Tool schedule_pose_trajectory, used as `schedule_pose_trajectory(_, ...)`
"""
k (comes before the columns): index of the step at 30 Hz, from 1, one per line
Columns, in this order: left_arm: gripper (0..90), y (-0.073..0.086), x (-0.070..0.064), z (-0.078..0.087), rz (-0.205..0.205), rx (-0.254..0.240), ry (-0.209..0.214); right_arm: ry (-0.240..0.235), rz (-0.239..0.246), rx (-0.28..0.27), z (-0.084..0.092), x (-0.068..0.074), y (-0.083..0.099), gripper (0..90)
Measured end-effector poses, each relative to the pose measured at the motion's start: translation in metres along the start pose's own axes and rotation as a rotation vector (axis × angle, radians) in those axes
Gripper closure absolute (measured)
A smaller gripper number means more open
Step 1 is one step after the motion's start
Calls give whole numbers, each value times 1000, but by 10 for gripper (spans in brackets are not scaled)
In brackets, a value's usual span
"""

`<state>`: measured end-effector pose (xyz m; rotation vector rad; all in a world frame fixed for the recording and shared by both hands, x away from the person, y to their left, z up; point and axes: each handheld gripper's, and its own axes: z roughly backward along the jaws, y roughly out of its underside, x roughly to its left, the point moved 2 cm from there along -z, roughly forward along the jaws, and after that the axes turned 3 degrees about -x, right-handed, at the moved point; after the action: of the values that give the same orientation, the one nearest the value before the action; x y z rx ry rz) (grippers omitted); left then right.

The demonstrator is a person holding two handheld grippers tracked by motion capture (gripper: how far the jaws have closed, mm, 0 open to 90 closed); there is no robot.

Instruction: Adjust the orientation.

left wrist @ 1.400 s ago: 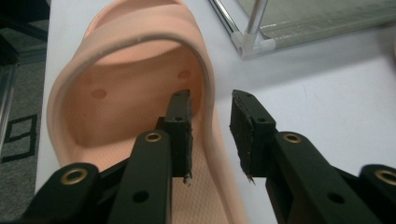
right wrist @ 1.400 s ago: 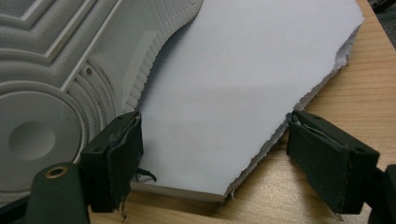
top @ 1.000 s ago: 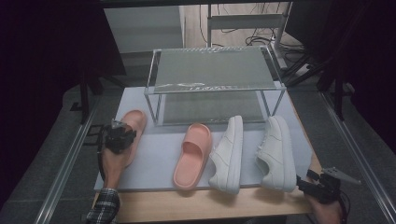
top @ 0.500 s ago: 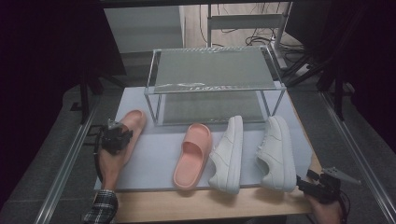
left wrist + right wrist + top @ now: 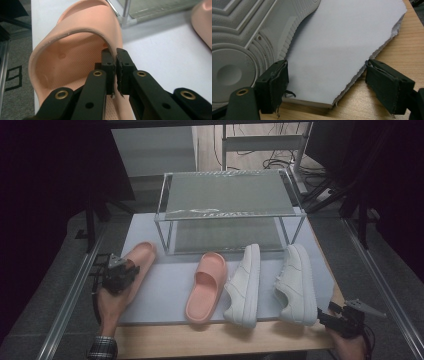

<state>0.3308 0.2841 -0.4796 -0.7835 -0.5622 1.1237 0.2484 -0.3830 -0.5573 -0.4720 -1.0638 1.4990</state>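
The left gripper (image 5: 116, 63) is clamped on the thin strap edge of the pink slipper (image 5: 134, 270), which sits at the left front of the shelf rack (image 5: 227, 210) on the worktop (image 5: 210, 340). That narrow pinch looks risky: the soft strap could slide free or fold, so the slipper may swing, drop, or knock the rack's leg. The right gripper (image 5: 325, 82) hangs with jaws apart beside the white sneaker (image 5: 249, 35), well right of the rack's front.
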Motion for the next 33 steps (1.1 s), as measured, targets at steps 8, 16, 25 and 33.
schedule_pose_trajectory(8,859,10,-7,19,-24,-3,17,0,-1,0,0,0,0,187)
schedule_pose_trajectory(16,859,18,-21,33,-41,-17,60,0,-1,-1,0,0,0,187)
schedule_pose_trajectory(25,859,22,-43,38,-63,-40,119,0,-3,-1,0,0,0,187)
schedule_pose_trajectory(33,859,17,-59,34,-89,-46,152,0,-3,-1,0,0,0,187)
